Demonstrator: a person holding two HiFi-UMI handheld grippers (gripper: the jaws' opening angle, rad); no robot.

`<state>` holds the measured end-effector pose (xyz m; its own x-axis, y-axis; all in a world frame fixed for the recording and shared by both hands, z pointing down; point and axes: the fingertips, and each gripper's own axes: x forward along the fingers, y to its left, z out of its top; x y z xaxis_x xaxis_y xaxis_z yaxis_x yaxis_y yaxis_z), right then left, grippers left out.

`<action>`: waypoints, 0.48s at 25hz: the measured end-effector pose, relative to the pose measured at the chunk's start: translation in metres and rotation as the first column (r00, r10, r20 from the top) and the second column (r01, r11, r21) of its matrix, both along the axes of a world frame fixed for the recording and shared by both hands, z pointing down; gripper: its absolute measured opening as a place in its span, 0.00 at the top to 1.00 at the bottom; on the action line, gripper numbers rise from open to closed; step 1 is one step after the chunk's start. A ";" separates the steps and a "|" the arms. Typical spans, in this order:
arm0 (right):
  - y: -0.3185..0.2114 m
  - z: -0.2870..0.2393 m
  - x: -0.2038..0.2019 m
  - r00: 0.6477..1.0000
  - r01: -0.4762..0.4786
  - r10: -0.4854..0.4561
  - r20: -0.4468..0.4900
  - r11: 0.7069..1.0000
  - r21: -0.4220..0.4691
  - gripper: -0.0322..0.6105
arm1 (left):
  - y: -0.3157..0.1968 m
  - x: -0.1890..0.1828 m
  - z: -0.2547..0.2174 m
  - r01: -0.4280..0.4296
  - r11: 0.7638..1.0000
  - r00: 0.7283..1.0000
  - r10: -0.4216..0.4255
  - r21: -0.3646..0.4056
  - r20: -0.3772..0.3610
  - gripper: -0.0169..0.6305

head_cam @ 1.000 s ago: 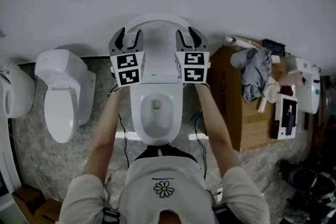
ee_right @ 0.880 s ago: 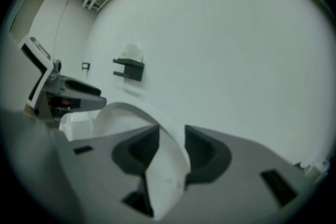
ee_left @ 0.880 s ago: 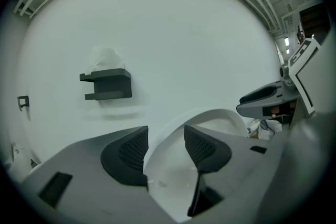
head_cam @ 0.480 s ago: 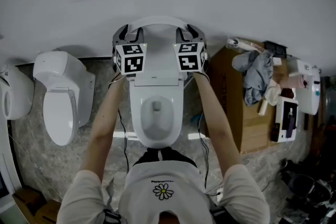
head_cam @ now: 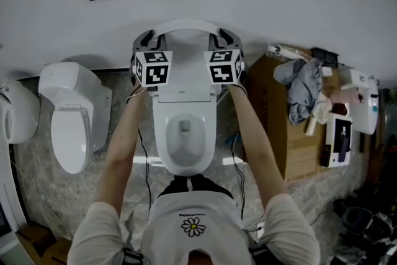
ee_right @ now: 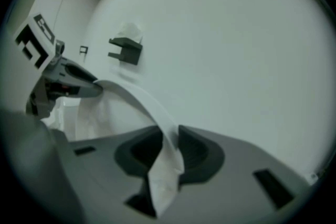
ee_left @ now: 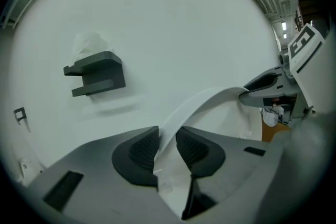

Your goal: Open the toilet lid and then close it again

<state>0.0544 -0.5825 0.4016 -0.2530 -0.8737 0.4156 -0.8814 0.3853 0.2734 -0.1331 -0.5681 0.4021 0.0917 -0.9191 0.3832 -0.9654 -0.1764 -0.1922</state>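
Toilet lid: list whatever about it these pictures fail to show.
- Side edges of toilet lid: head view, covered by left gripper and right gripper, whose jaws have just been closing with the rim between them.
- Hinge: both gripper views, behind gripper bodies.
- Rim detail: right gripper view, blurred.

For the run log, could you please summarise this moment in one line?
toilet lid: upright | left gripper: fingers just closed on its rim | right gripper: likewise, opposite side

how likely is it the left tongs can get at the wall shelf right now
Probably not yet: the left tongs have just been closing on the edge of the raised toilet lid and grip it. The shelf sits higher up the wall, to the left, with nothing in between.
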 end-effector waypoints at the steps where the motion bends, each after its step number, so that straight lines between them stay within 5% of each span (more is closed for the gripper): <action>1: 0.001 0.000 0.000 1.000 -0.001 0.001 -0.003 1.000 0.003 0.78 | 0.001 0.000 0.000 -0.001 1.000 1.000 0.001 -0.001 -0.002 0.79; 12: 0.039 -0.006 0.005 1.000 -0.016 0.015 0.011 0.998 0.066 0.78 | 0.039 0.004 -0.005 -0.007 1.000 1.000 0.007 0.027 -0.030 0.78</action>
